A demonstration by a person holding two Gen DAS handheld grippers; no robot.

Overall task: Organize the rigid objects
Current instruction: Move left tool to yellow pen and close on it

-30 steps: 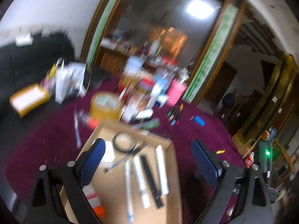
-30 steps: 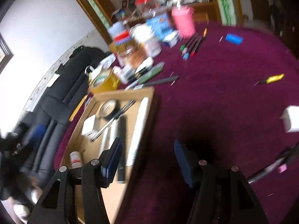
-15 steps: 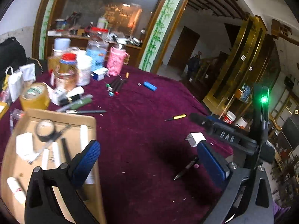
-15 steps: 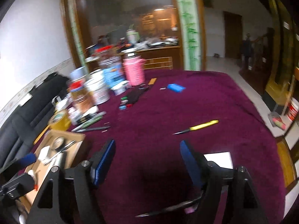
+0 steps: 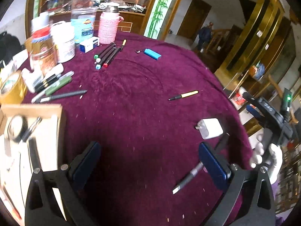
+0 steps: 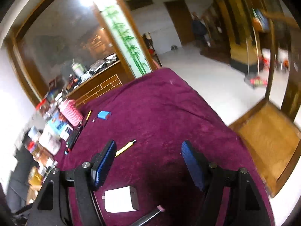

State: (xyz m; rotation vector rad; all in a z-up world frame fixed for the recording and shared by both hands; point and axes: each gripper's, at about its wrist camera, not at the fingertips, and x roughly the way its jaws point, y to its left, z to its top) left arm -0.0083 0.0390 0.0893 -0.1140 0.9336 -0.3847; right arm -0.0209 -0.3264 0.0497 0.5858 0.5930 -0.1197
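Fingers (image 5: 212, 166) (image 6: 102, 162) both pairs wide, empty; left finger hides pen (image 5: 188, 178) middle; box (image 5: 37, 131) blurred.

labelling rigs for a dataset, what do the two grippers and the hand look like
Both the left gripper and the right gripper have black triangular cut-out frames, silver bolts and blue ribbed pads. The hand wears a white glove. A green light glows on the right unit.

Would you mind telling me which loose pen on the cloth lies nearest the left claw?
The dark pen with a white tip, right beside the left claw; the yellow pen lies farther off.
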